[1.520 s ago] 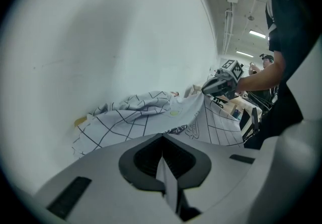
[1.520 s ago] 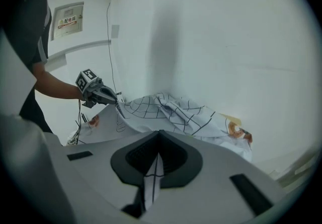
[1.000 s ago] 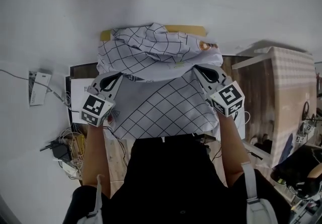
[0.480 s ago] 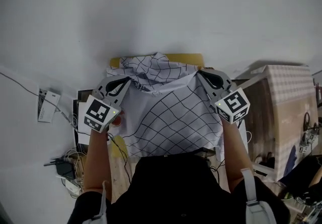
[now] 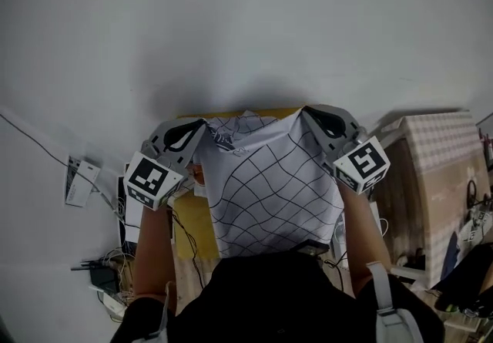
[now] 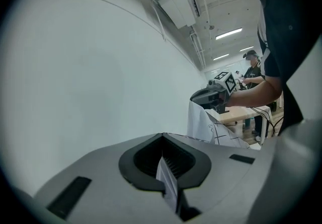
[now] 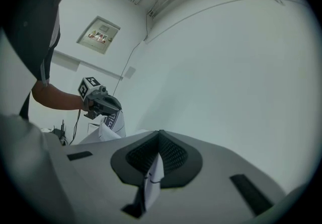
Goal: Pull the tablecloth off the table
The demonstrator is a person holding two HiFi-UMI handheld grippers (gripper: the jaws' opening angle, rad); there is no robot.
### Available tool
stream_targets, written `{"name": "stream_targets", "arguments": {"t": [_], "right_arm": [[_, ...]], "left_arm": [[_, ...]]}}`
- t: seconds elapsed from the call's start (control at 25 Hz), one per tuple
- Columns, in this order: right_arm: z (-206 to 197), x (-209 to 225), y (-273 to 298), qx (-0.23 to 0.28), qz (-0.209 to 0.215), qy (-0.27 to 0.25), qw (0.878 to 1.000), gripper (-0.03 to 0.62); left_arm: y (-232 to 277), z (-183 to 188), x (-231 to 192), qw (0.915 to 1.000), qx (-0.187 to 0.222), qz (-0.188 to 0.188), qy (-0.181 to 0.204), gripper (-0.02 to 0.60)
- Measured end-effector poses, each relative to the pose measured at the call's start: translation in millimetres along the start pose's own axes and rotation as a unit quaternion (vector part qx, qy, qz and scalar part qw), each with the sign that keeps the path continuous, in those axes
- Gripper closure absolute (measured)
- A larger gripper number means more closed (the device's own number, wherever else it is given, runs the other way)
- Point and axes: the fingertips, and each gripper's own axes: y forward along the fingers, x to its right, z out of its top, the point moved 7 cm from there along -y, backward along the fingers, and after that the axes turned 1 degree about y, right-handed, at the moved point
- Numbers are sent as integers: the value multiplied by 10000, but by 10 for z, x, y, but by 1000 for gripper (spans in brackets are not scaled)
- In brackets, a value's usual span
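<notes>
The left gripper (image 5: 199, 130) and the right gripper (image 5: 312, 116) are raised side by side in front of the white wall (image 5: 246, 18). Each set of jaws is clamped tight on the upper edge of the checked tablecloth (image 5: 266, 187). In both gripper views a fold of cloth is pinched between the pads. The tablecloth hangs spread between the two grippers, with its lower edge at the person's torso. A bare part of the yellow surface (image 5: 194, 235) shows below the left gripper.
</notes>
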Motion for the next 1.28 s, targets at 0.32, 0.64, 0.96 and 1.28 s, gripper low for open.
{"name": "stream_targets", "arguments": {"t": [0.32,0.64,0.96,1.28], "right_arm": [[593,83,52,525,-47,-350,9980,576],[703,10,91,557,-42,-412,9976,576],[708,38,57,682,-117,-314,9971,576],[906,2,23,851,-155,-495,9950,576]], "left_arm": [[-153,587,-243,9970,531,207,516,571],[-233,672,-307,9959,598,215,644,571],[-247,686,-340,9961,662,321,485,571],[-373,776,-395,9943,841,482,446,571]]}}
